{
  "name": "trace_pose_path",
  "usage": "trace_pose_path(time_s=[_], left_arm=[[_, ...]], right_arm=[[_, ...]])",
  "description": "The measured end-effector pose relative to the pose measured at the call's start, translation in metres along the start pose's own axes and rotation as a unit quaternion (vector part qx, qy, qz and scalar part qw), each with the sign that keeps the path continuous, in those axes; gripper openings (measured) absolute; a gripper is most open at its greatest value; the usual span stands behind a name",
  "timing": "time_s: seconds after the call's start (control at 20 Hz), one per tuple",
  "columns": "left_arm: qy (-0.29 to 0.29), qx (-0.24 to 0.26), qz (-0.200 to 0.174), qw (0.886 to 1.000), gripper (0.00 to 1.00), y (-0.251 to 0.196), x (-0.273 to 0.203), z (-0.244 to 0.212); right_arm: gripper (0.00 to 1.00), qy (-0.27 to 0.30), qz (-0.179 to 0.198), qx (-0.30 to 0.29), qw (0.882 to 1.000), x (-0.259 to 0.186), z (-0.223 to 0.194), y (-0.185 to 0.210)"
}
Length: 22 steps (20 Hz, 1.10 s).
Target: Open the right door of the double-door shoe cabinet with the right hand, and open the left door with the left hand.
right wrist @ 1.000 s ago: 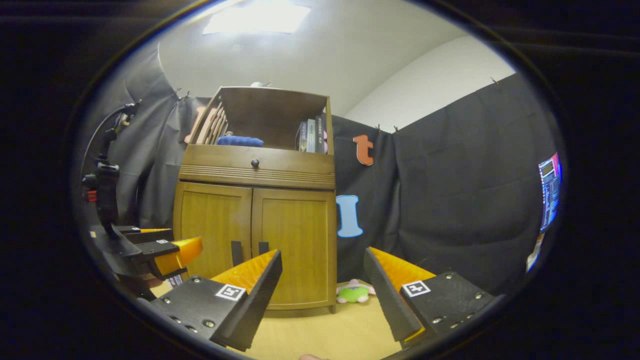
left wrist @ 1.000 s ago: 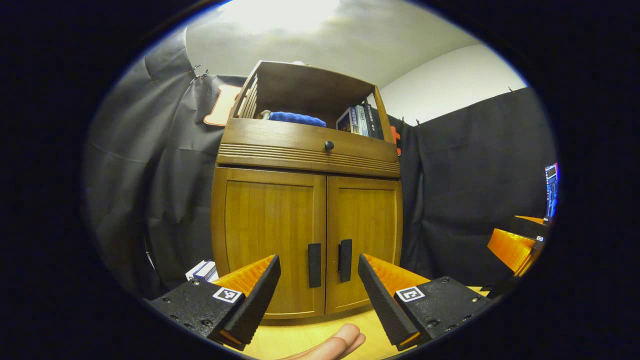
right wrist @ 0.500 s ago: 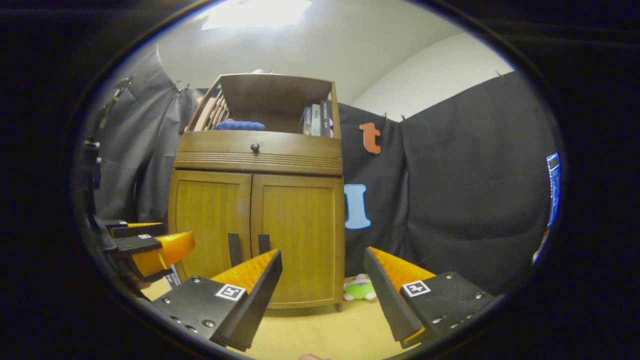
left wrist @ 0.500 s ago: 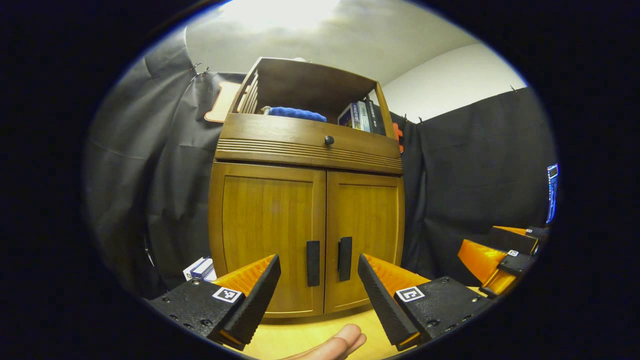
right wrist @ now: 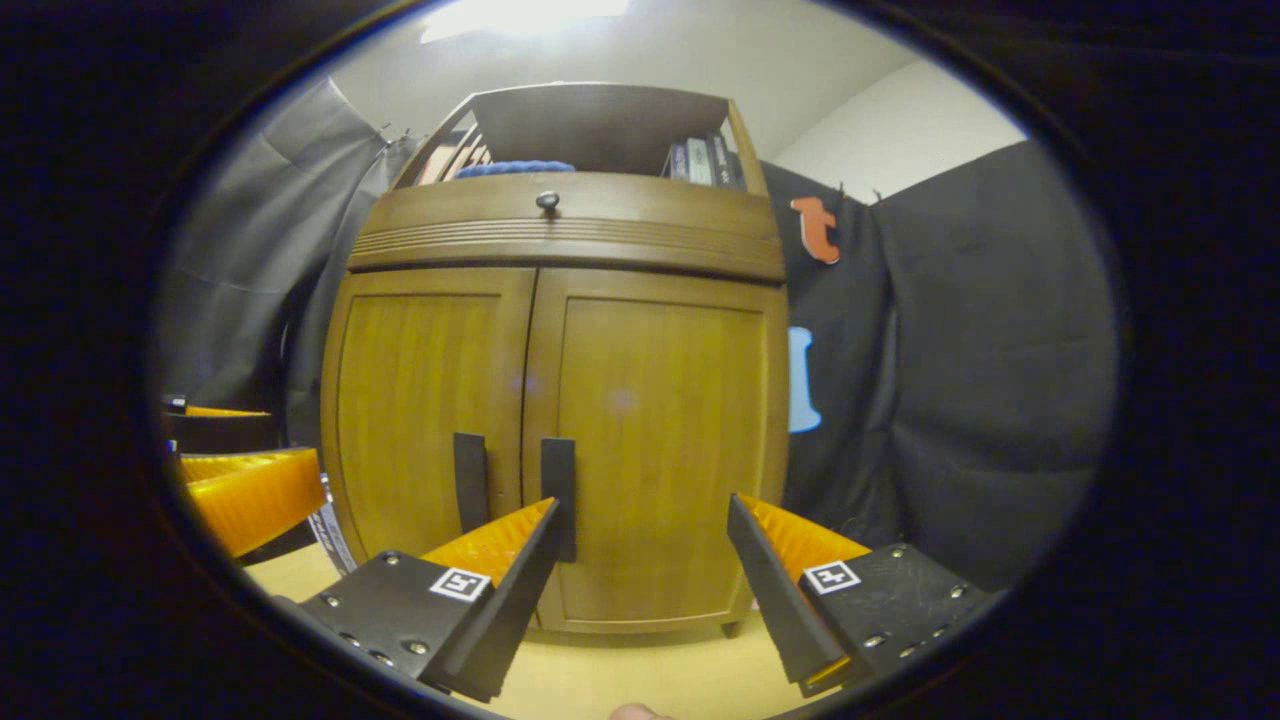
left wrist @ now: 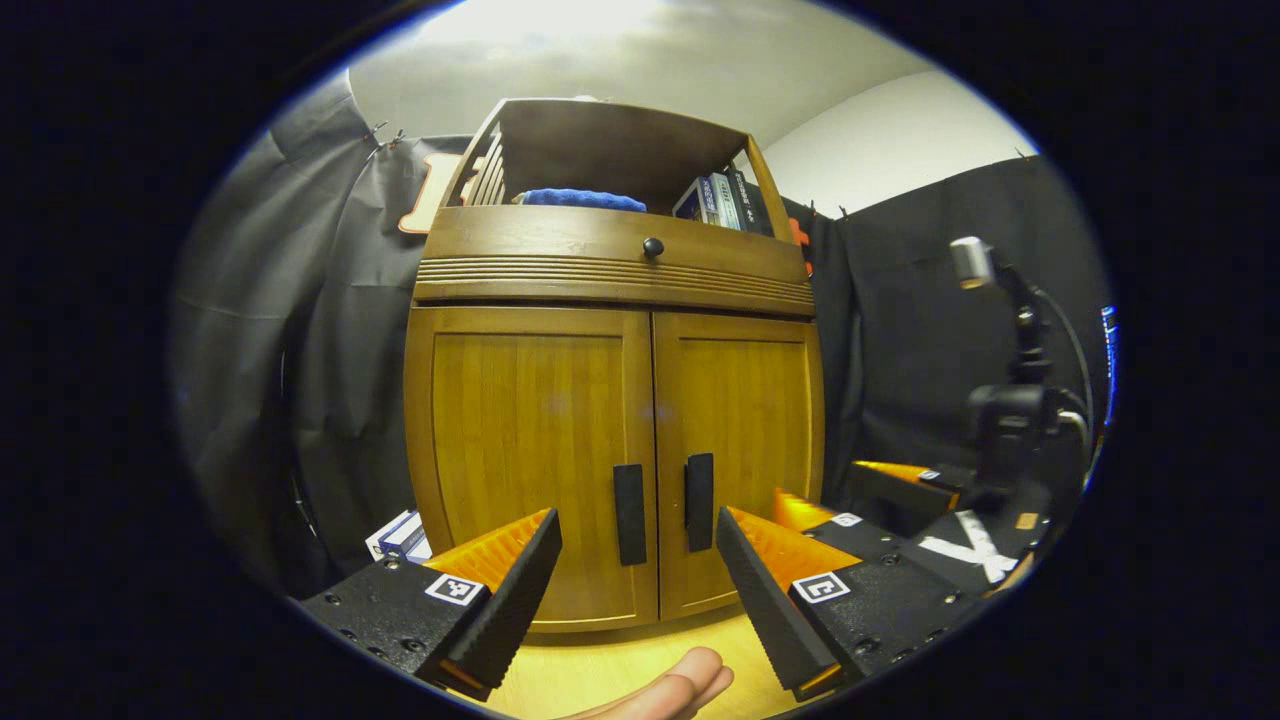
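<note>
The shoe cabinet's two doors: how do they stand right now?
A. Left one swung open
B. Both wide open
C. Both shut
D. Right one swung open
C. Both doors of the shoe cabinet lie flush and shut, the left door handle and right door handle side by side at the seam, and neither the left gripper nor the right gripper holds a handle.

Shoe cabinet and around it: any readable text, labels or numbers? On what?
Nothing legible.
Books up in the shoe cabinet: spine print too small to read.
Boxes on the floor beside it: print blurred.
Left gripper: square coded tags, no words.
</note>
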<state>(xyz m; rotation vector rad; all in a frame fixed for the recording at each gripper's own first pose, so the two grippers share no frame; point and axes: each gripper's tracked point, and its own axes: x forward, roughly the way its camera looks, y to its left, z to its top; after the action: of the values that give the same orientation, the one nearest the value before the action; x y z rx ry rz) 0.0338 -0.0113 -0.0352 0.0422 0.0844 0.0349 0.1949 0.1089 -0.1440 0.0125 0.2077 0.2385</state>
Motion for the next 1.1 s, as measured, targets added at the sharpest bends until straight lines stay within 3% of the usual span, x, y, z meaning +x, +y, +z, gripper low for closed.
trace_pose_path(time_s=[0.25,0.4,0.5,0.55,0.65,0.8,0.9,1.1], left_arm=[[-0.002,0.004,0.016,1.0,0.96,0.015,0.007,0.003],[0.001,-0.007,0.02,1.0,0.96,0.022,0.009,0.002],[0.002,-0.006,0.03,1.0,0.96,0.03,0.012,0.002],[0.005,-0.005,0.032,0.999,0.96,0.032,0.013,0.001],[0.008,-0.005,0.032,0.999,0.96,0.031,0.013,0.0],[0.005,-0.005,0.028,1.0,0.96,0.028,0.013,0.001],[0.0,-0.005,0.025,1.0,0.96,0.026,0.013,0.002],[0.0,-0.003,0.034,0.999,0.96,0.03,0.013,0.002]], right_arm=[[0.93,0.021,0.031,0.018,0.999,0.053,-0.015,0.031],[0.98,0.033,0.052,0.049,0.997,0.071,-0.018,0.048],[0.93,0.037,0.041,0.042,0.998,0.084,-0.022,0.05],[0.98,0.039,0.033,0.036,0.998,0.091,-0.026,0.049],[0.98,0.056,0.02,0.03,0.998,0.102,-0.037,0.048],[0.65,0.08,0.061,0.065,0.993,0.115,-0.053,0.067],[0.29,0.073,0.074,0.036,0.994,0.112,-0.051,0.066],[0.24,0.077,0.095,0.031,0.992,0.104,-0.048,0.067]])
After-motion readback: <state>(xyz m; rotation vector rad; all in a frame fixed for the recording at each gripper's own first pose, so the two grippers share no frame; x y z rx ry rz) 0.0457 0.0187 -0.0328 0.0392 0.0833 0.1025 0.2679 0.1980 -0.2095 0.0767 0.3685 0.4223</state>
